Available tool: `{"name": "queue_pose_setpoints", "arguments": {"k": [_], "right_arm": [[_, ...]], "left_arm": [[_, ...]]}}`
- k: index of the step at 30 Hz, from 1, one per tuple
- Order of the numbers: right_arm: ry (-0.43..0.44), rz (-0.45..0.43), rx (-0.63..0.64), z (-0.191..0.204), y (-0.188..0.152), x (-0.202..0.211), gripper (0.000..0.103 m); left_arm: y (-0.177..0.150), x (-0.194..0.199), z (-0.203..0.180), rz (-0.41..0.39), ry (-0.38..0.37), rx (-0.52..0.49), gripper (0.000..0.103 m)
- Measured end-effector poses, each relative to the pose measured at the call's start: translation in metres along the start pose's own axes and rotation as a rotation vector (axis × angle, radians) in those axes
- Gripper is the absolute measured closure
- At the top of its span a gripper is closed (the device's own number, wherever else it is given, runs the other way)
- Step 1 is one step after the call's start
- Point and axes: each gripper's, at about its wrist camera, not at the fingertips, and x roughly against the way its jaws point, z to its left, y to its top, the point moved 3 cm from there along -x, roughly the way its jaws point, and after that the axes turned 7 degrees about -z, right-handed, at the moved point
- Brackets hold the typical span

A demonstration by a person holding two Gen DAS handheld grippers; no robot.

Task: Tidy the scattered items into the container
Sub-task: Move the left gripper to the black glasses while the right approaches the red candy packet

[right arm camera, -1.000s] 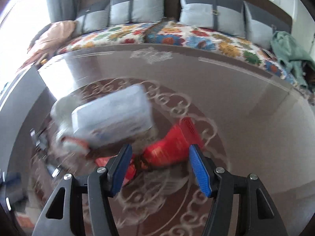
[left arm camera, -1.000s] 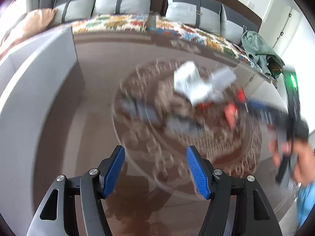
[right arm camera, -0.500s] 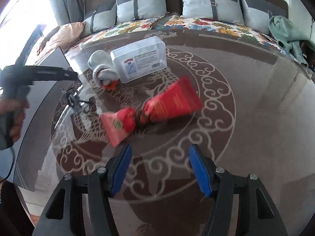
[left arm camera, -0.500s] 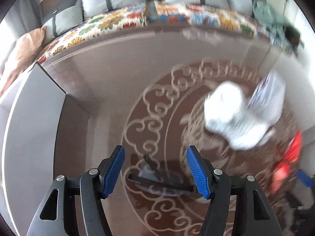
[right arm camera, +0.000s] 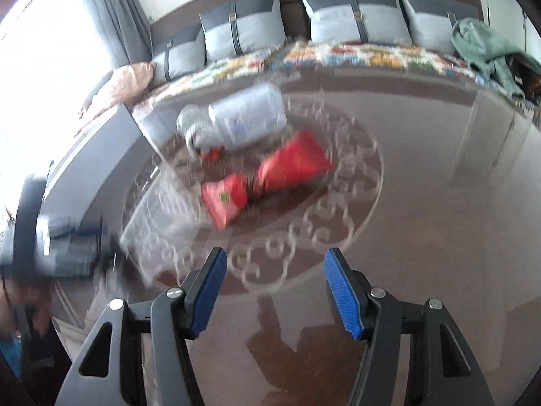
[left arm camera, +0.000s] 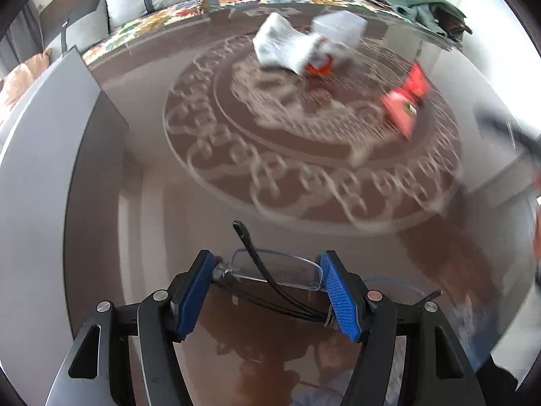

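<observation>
Rimless glasses [left arm camera: 280,270] with black arms lie on the glass table, in the left wrist view. My left gripper [left arm camera: 267,264] stands open around them, a blue pad close to each end of the near lens. A clear plastic box [right arm camera: 250,118] lies far back on the table, with a white sock [right arm camera: 196,128] against it. A red tube [right arm camera: 294,162] and a red sachet [right arm camera: 226,199] lie nearer. My right gripper [right arm camera: 274,260] hangs open above the table's near part with nothing between its fingers. The whole right wrist view is blurred.
The round glass table [right arm camera: 422,203] has a pale scroll pattern. Behind it stands a sofa with grey cushions [right arm camera: 355,17], a floral cover and a green garment [right arm camera: 483,44]. A grey surface [left arm camera: 37,176] borders the table's left side.
My left gripper has come down over the glasses, which now lie between its fingers. The right gripper has shifted sideways, and the red items sit higher in its view.
</observation>
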Motion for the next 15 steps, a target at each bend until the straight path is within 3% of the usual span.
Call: {"name": "queue_pose_setpoints", "arguments": {"k": [3,7,11,15], "right_arm": [[0.061,-0.047,-0.019,0.009,0.049,-0.013,0.041],[0.202,0.042,-0.029,0.033,0.082,-0.068,0.042],[0.272,0.189,-0.059,0.042,0.07,-0.108,0.042],[0.34,0.283,-0.062,0.039,0.042,-0.1,0.042]], "left_arm": [[-0.007,0.008,0.003,-0.018,-0.063,0.092,0.038],[0.009,0.024,0.02,-0.088,-0.087,0.212,0.038],[0.025,0.052,0.04,-0.166,-0.106,0.312,0.038],[0.018,0.061,0.061,-0.178,-0.106,0.39,0.038]]}}
